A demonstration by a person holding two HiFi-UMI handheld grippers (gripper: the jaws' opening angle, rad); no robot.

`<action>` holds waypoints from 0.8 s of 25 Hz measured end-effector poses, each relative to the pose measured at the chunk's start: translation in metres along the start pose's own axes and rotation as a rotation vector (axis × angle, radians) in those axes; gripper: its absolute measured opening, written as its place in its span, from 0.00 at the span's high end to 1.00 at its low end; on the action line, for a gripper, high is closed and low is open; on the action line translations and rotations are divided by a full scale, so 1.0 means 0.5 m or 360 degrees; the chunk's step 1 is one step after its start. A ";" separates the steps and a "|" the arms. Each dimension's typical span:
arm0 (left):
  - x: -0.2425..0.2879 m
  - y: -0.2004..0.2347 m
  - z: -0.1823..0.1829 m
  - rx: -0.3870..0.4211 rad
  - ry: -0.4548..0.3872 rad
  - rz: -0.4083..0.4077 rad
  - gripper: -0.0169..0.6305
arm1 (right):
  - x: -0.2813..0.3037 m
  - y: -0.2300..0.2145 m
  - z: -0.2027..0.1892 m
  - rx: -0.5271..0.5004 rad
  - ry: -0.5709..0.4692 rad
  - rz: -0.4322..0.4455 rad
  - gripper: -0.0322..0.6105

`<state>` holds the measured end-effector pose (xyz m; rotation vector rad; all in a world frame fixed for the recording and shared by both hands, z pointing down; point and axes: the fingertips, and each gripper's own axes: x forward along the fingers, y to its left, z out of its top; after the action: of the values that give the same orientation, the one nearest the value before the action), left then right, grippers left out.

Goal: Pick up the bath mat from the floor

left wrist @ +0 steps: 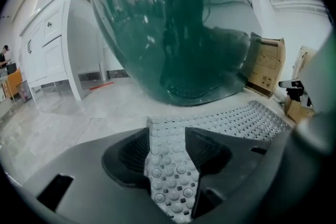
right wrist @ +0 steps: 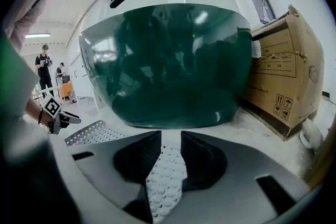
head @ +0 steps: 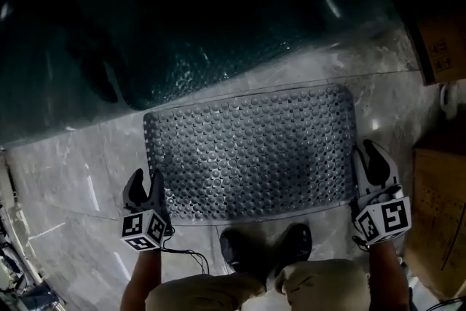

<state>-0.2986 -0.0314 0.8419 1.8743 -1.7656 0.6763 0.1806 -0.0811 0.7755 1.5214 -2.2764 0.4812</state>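
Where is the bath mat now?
Head view, centre: the bath mat lies flat on the floor, between the left gripper and right gripper, before the green tub.

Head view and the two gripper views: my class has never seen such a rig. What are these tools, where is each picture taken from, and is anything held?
A person holds a two-jaw tool in each hand. The head view looks down from a camera on their head; each gripper view rides on one tool, looking along its jaws. A grey bath mat lies flat on the floor. The left gripper and right gripper sit at its ends, jaws apart around its edge, so nothing is held.
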 end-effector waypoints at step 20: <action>0.113 0.103 -0.166 -0.0093 0.0277 0.0129 0.67 | 0.059 -0.006 -0.003 -0.0139 -0.0007 0.0052 0.78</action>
<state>-0.3499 -0.0241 0.9420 1.6602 -1.7377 0.7845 0.1728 -0.1052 0.7911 1.4469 -2.2971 0.3825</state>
